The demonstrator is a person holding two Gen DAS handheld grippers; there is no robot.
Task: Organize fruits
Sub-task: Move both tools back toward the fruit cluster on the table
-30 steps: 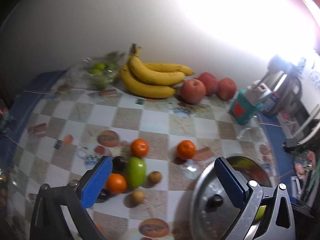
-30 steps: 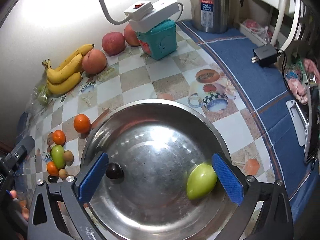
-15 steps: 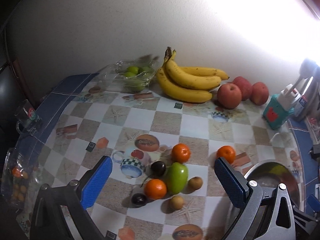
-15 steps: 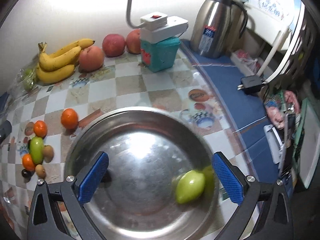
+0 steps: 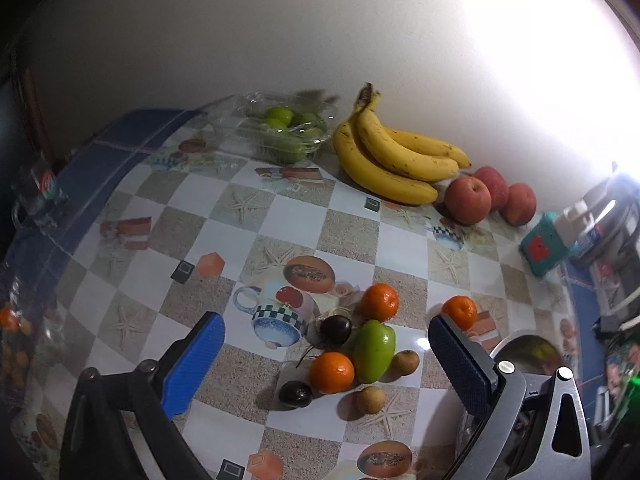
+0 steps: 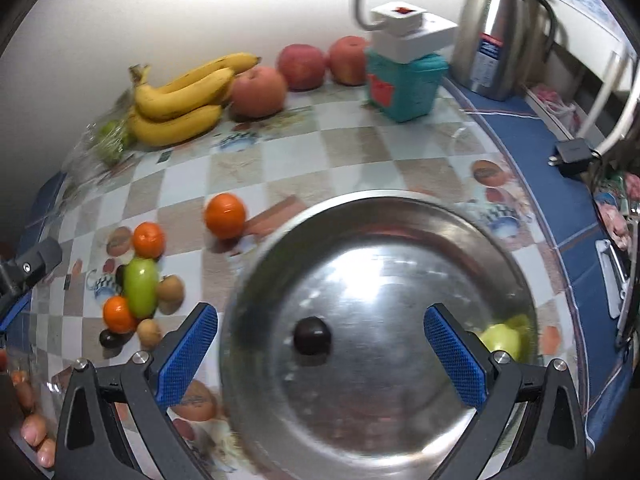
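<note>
A cluster of small fruit lies on the checked tablecloth: a green fruit [image 5: 373,350], three oranges [image 5: 331,372], two dark plums [image 5: 335,329] and two brown fruits [image 5: 371,399]. My left gripper [image 5: 326,364] is open and empty, hovering above this cluster. A steel plate [image 6: 400,272] holds a dark plum [image 6: 311,335] and a green fruit [image 6: 501,340]. My right gripper [image 6: 320,350] is open and empty above the plate. The cluster also shows in the right wrist view [image 6: 140,292].
Bananas [image 5: 394,160], three red apples [image 5: 468,200] and a bag of green fruit [image 5: 286,132] line the wall. A teal box [image 6: 404,80] with a power strip and a steel thermos [image 6: 496,32] stand at the back right. A charger [image 6: 572,156] lies on the blue cloth.
My left gripper has swung left from the plate to the fruit cluster and come closer to it. My right gripper has shifted over the plate; the dark plum now lies between its fingers.
</note>
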